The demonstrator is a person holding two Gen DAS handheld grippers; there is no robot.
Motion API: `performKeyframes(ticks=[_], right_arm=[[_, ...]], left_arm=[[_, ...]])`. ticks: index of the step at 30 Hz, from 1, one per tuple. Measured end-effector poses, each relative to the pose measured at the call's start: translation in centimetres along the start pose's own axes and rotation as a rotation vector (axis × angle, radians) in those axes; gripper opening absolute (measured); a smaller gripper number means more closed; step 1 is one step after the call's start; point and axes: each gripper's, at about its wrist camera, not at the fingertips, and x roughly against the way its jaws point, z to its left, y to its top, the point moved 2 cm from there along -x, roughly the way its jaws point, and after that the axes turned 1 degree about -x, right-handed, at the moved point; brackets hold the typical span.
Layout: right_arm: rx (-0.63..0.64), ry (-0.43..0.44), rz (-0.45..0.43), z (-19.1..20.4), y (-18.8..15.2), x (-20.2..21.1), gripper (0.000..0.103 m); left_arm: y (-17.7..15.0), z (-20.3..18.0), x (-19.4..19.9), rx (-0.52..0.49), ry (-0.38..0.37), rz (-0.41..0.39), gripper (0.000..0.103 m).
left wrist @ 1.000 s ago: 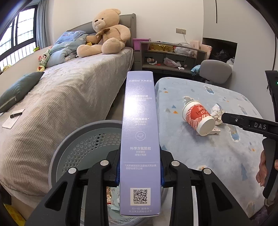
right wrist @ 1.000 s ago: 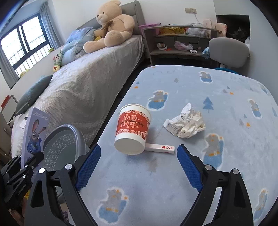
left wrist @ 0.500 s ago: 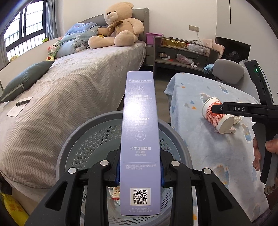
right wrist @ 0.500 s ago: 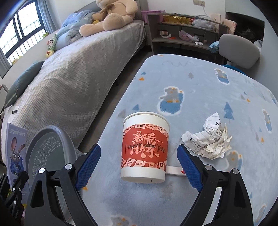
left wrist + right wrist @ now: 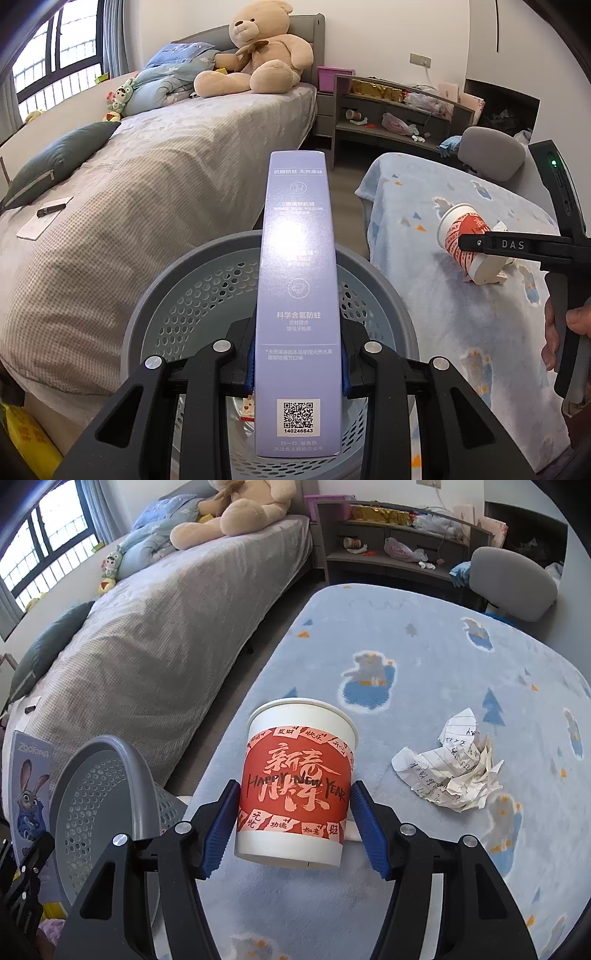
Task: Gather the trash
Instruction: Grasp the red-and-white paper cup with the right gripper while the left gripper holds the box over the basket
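1. Left gripper (image 5: 297, 363): jaws clamped on the tall purple box (image 5: 297, 295), held upright over the grey bin (image 5: 207, 291) mouth.
2. Right gripper (image 5: 293, 821): jaws drawn in around the paper cup (image 5: 295, 794), blue pads at its sides; firm contact I cannot tell.
3. Cup lies tipped near the desk (image 5: 424, 646) edge nearest the bin; crumpled paper (image 5: 452, 771) just beside it.
4. Judgement: squeeze gently, thin walls will likely crush. Release the box only once centred over the bin.
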Motion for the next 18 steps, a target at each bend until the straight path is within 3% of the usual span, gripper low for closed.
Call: performKeyframes(ticks=[18], right_arm=[[0.100,0.080,-0.130,6.3,-2.1,5.3,0.060]], left_arm=[[-0.4,2.8,1.3,0.077,0.059,-0.028,0.031]])
